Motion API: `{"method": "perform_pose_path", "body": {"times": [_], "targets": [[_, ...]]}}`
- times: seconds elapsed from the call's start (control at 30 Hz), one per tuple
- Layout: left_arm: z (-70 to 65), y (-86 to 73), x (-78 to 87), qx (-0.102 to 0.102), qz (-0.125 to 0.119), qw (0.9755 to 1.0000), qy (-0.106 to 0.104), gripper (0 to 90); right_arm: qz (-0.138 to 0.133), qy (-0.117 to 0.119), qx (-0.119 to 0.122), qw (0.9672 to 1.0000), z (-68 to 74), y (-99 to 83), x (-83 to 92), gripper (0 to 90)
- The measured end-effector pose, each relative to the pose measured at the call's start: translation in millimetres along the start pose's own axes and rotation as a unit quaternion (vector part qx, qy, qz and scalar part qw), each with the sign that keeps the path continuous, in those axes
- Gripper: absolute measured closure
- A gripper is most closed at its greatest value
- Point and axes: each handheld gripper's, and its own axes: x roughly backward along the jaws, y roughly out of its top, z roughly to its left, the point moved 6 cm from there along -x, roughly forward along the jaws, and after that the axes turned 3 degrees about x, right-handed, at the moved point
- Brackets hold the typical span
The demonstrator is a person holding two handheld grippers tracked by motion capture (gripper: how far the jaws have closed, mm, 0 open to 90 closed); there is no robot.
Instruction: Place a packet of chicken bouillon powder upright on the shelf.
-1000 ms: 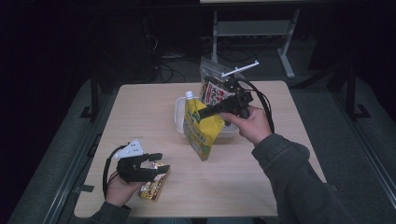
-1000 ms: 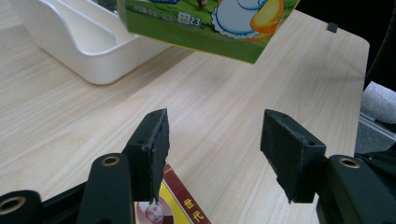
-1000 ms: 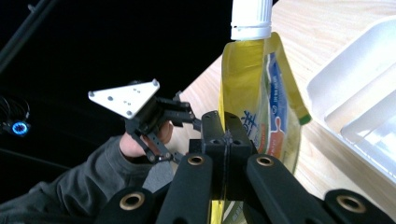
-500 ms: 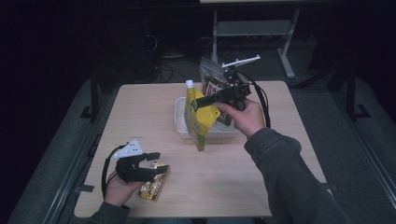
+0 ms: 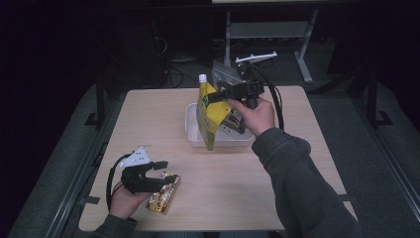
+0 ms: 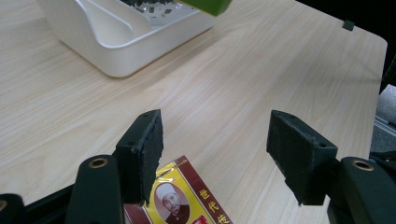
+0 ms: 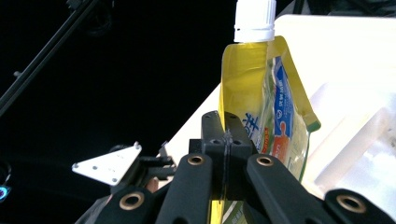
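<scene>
Yellow spouted pouch point(image 5: 210, 115) with white screw cap point(image 5: 202, 78): held up off the table, upright with a slight tilt, its lower edge hanging over the near rim of the white tray point(image 5: 192, 130). In the right gripper view the pouch point(image 7: 261, 112) rises directly behind the closed jaws, cap point(image 7: 253, 19) at the top, blue and orange print on its side.

Right gripper point(image 5: 216, 96): jaws pinched tight on the pouch's upper edge, pads pressed together with the film between them. The right hand point(image 5: 255, 115) grasps the gripper body above the tray; a black cable loops off behind it.

White tray: sits at the far middle of the light wooden table point(image 5: 277, 198). Another printed packet lies inside it, behind the pouch; its details are too small to read. In the left gripper view the tray's rounded corner point(image 6: 116, 51) shows at upper left, the green bottom edge of the pouch point(image 6: 210, 5) just above it.

Left gripper point(image 5: 157, 171): low at the near left of the table, in the left hand point(image 5: 126, 201). Its jaws have just been opening and now stand apart, gripping nothing. A red and gold packet point(image 5: 163, 194) lies flat on the table under them; in the left gripper view the packet point(image 6: 180, 198) sits below the left pad, portrait print and characters visible.

Left gripper and tray are well apart.
</scene>
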Motion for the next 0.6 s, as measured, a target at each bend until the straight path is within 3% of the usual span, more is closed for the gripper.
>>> {"method": "perform_pose_path", "body": {"times": [0.6], "targets": [[4.0, -1.0, 2.4, 0.0, -0.002, 1.0, 0.005, 35.2, -0.037, -0.028, -0.018, 0.9988, -17.0, 26.8, -22.2, 89.5]]}}
